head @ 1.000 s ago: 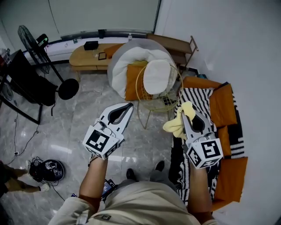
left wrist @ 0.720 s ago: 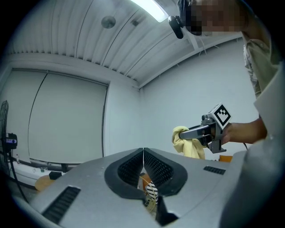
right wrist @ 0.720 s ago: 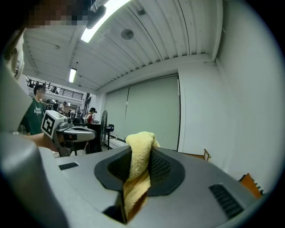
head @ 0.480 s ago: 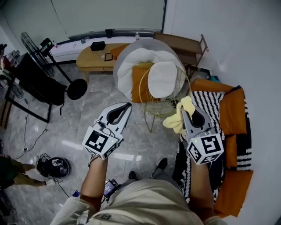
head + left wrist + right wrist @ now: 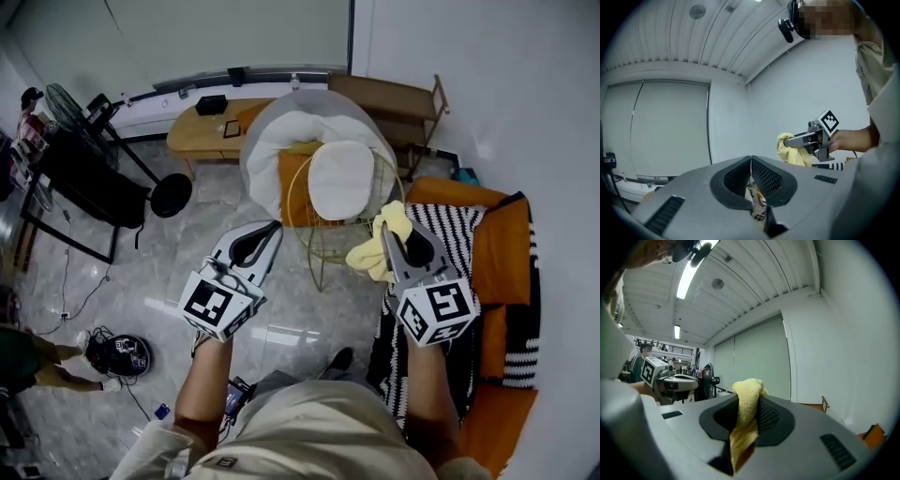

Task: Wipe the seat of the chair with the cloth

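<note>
Since the earlier frame the right hand-held gripper [image 5: 394, 236] has edged nearer the gold wire-frame chair [image 5: 345, 225] with its white round seat cushion [image 5: 339, 180], upper centre of frame. It is clenched on the yellow terry cloth [image 5: 373, 253], which hangs just beside the chair's rim. The left hand-held gripper [image 5: 272, 228], lower left of the chair, has its jaws pressed together on nothing.

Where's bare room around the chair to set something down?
Bare floor left of the chair, out to the fan base; the seat is bare too. Crowded right, where the sofa stands close, and behind, by the beanbag.
</note>
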`<state>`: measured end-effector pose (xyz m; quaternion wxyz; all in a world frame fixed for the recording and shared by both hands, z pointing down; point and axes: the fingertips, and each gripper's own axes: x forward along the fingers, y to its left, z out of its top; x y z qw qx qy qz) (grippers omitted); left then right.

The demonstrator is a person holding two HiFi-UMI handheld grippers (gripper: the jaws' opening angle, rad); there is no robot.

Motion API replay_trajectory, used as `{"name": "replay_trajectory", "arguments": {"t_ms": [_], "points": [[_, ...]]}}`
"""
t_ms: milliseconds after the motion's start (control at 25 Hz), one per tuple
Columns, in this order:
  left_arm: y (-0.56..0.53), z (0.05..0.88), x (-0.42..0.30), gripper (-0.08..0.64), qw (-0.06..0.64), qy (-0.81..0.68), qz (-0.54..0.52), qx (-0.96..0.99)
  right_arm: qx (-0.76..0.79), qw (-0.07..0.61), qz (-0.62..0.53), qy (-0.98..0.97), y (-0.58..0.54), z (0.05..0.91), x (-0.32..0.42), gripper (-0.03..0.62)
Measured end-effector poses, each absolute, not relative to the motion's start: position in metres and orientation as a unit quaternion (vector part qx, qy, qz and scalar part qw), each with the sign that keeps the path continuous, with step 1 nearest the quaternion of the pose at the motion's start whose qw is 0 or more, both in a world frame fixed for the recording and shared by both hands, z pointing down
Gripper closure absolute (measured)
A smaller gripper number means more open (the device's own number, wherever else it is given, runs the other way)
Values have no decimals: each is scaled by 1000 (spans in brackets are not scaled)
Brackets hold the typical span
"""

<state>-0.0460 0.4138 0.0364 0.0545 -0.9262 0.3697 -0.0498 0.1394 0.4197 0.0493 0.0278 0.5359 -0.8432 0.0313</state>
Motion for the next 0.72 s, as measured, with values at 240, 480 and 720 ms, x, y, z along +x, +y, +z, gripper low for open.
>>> {"name": "replay_trajectory", "arguments": {"t_ms": [240,480,720], "points": [[402,44,-13,538,40,365,-72,-927,537,17,43,-842,405,58,167,511],[370,55,-11,538,38,341,-65,-937,549,24,53,-834,381,70,164,511],[314,53,-19,538,43,302,-49,-951,580,33,48,-813,340,70,153,510]]}}
